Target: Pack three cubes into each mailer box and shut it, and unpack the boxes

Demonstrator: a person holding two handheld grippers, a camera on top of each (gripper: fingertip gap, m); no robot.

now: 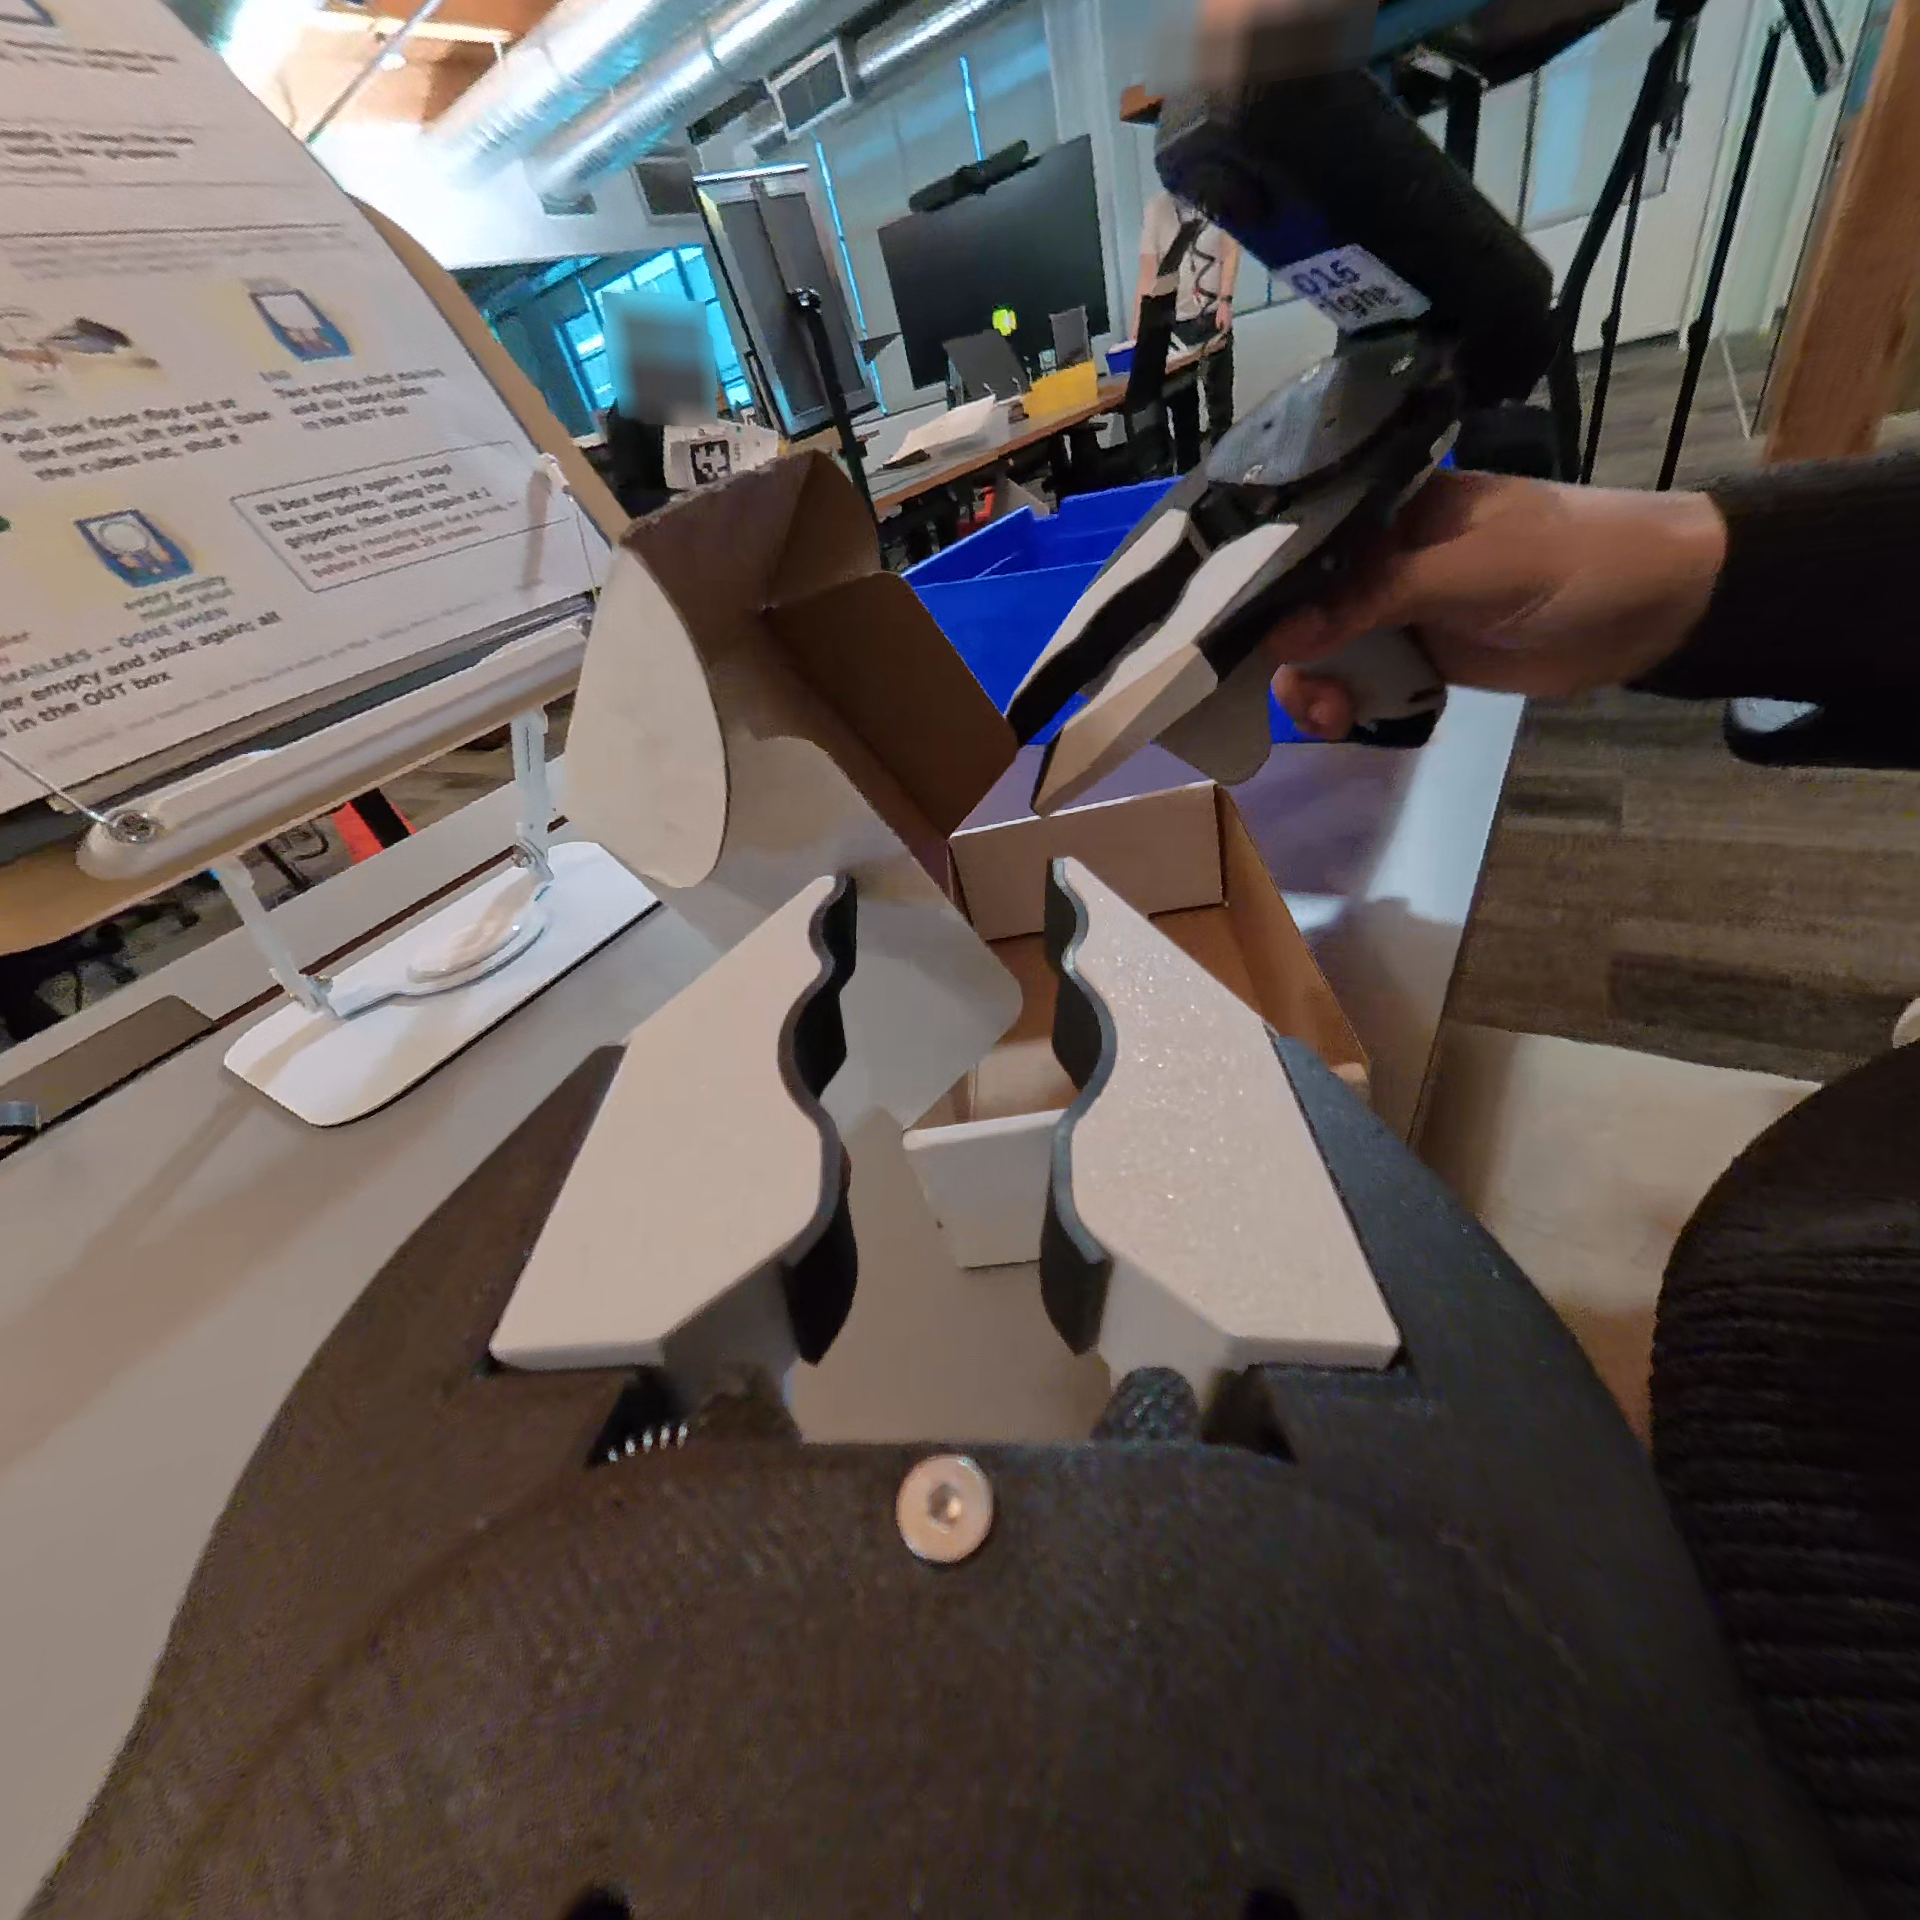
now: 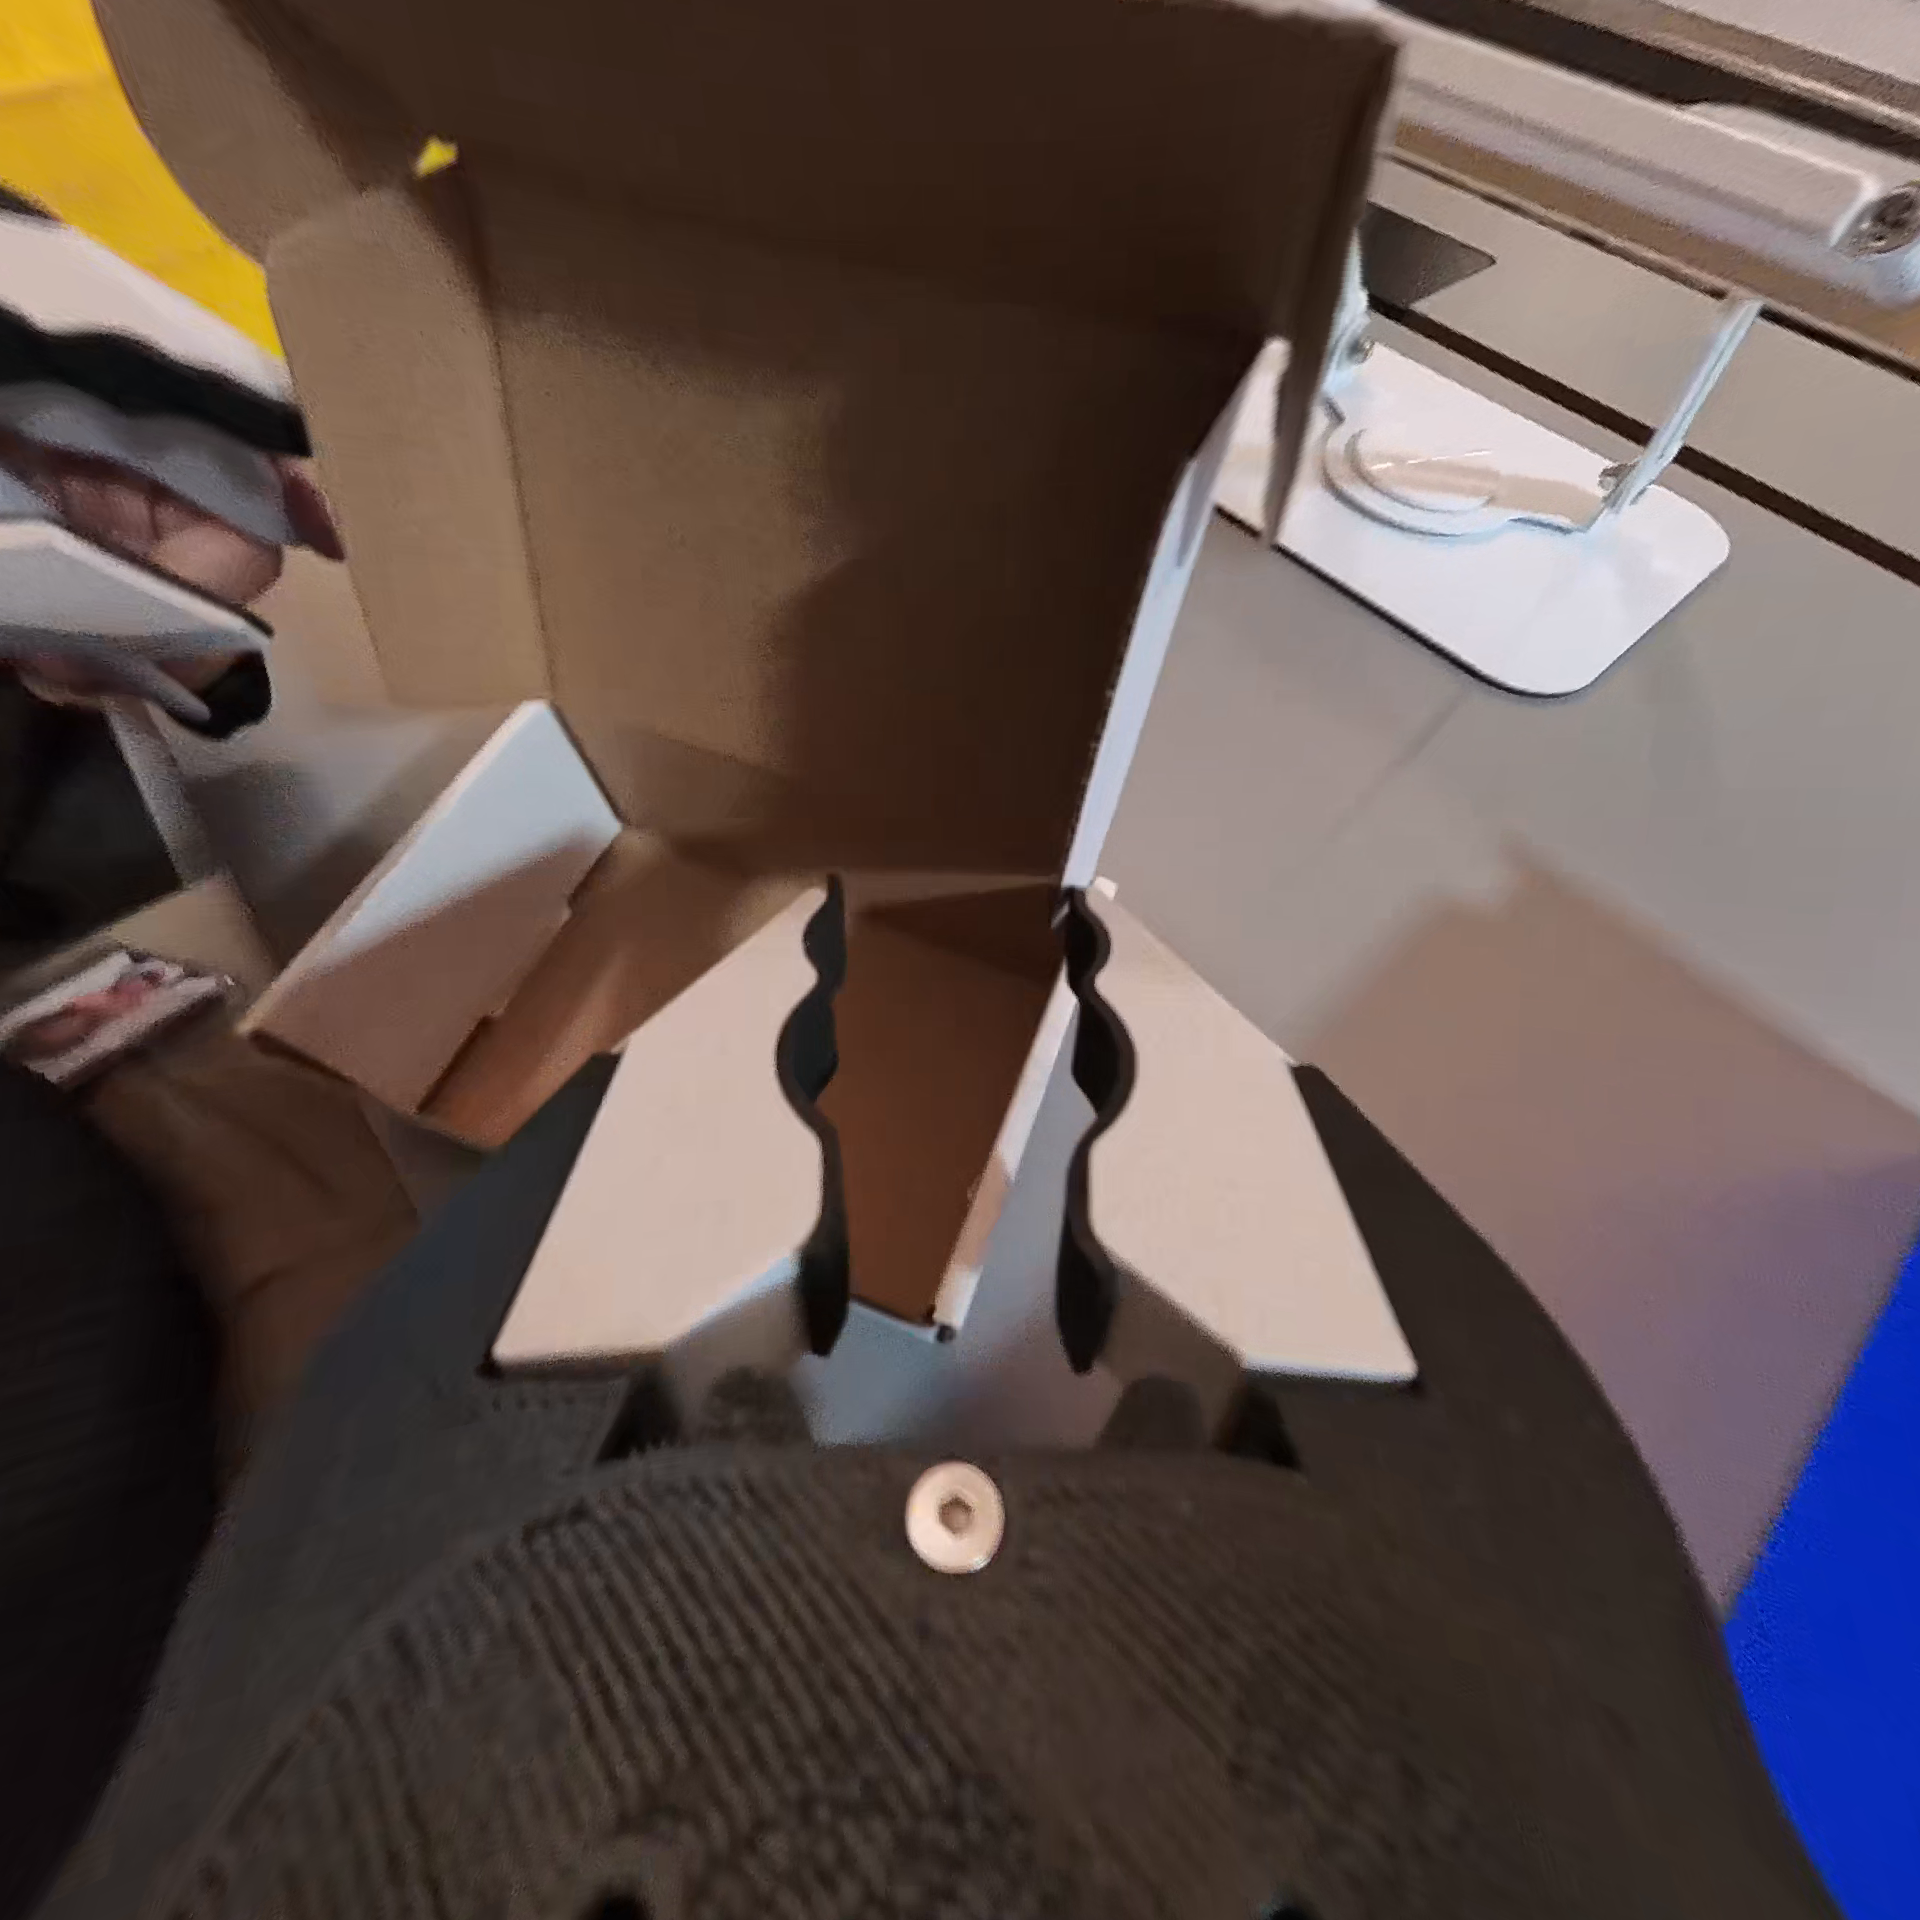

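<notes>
While the mailer box (image 1: 1101, 894) is sitting open on the desk (image 1: 208, 1195), lid (image 1: 831, 665) raised, I am holding both hand-held grippers, left (image 1: 951, 1101) and right (image 2: 948, 1122), spread and empty; the right could knock the lid shut

This is an open-plan office used as a lab or test space. Exposed silver ducts (image 1: 665, 94) run under the ceiling, a large dark screen (image 1: 992, 260) stands before glass partitions, and long desks (image 1: 1039, 436) carry bins and papers. Nearer, a printed instruction sheet (image 1: 208, 416) rests on a white stand (image 1: 436, 966) on the pale counter (image 1: 208, 1247), and camera tripods (image 1: 1662, 260) stand on carpet tiles.
</notes>
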